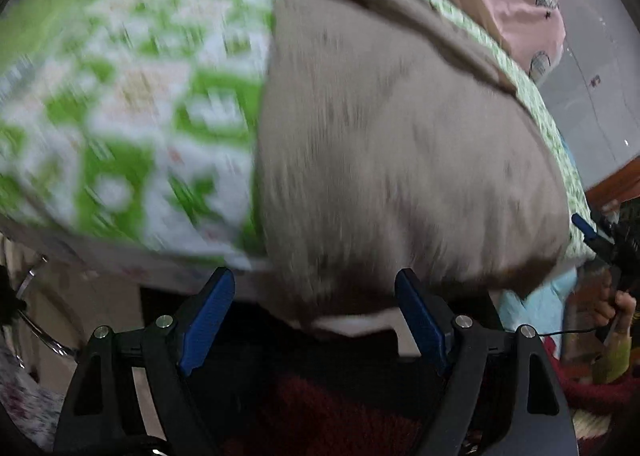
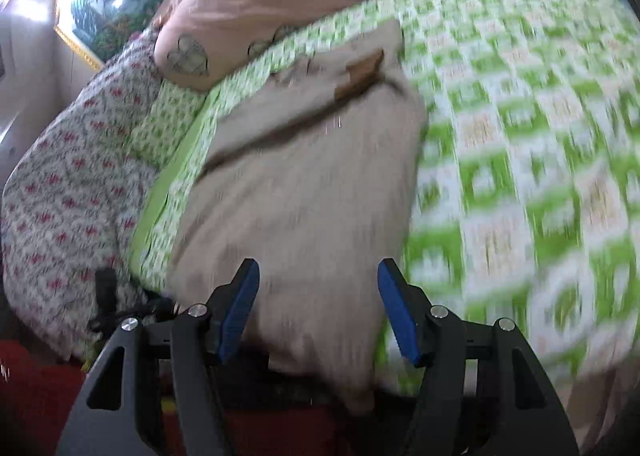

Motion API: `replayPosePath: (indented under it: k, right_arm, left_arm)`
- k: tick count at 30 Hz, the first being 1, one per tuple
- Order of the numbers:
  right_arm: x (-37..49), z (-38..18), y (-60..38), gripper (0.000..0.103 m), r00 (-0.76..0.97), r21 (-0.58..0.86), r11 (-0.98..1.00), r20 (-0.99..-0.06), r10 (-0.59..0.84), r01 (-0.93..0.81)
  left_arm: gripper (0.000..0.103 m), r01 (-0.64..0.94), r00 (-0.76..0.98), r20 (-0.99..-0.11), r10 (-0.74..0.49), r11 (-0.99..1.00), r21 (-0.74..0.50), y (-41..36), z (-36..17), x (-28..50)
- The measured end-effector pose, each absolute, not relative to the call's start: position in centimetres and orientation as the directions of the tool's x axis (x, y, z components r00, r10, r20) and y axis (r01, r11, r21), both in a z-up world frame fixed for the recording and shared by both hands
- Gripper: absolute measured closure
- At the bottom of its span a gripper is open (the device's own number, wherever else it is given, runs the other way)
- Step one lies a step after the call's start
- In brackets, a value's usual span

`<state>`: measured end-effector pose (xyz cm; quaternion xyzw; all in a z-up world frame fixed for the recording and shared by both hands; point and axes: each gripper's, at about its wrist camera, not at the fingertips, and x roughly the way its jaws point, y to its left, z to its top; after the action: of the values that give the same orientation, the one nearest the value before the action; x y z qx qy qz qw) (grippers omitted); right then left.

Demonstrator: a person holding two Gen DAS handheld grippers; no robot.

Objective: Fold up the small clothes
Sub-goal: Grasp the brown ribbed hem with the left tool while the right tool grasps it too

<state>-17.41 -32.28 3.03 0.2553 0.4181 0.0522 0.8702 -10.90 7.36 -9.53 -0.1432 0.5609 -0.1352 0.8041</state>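
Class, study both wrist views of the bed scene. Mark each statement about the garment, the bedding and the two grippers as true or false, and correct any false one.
1. The beige garment lies on a green and white patterned bedspread. True.
2. The left gripper is shut on the garment. False: its jaws stand apart, with the garment's near edge between them, not clamped.
3. The right gripper is open. True.
4. A pink pillow with plaid hearts lies beyond the garment. True.
5. The garment is bright red. False: it is beige.
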Motion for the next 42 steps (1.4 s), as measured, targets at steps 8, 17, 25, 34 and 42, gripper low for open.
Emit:
replayPosePath:
  k: [8,17,25,34,42]
  right_arm:
    - [-20.9,-1.1,-32.0,0.040,0.513,0.448,0.873,-0.804,0.300,0.191]
    - [-17.7,-4.3,-28.5,0.041,0.465,0.491,0.867,-0.789,0.401,0.085]
    - [-18.5,-2.4,-26.2,0.087,0.454,0.503,0.862,-0.754,0.474,-0.063]
    - [-18.6,3.7,-28.3,0.087,0.621,0.629,0.764,-0.542,0.566,-0.147]
    - [-11.3,8.5,-31.4,0.087,0.763,0.635,0.747,-0.379,0.524,-0.197]
  left_arm:
    - [0.028,0.115,0.264,-0.869,-0.418,0.908,-0.402,6.0,-12.4,-10.2]
    - [0.055,0.235,0.236,-0.862,-0.449,0.887,-0.398,3.6,-13.0,-10.0]
    - [0.097,0.336,0.275,-0.820,-0.503,0.849,-0.408,3.1,-10.7,-12.1]
    - [0.097,0.380,0.487,-0.616,-0.619,0.786,-0.489,4.0,-0.8,-11.4]
    - [0.097,0.398,0.667,-0.436,-0.604,0.784,-0.477,6.4,6.0,-4.8]
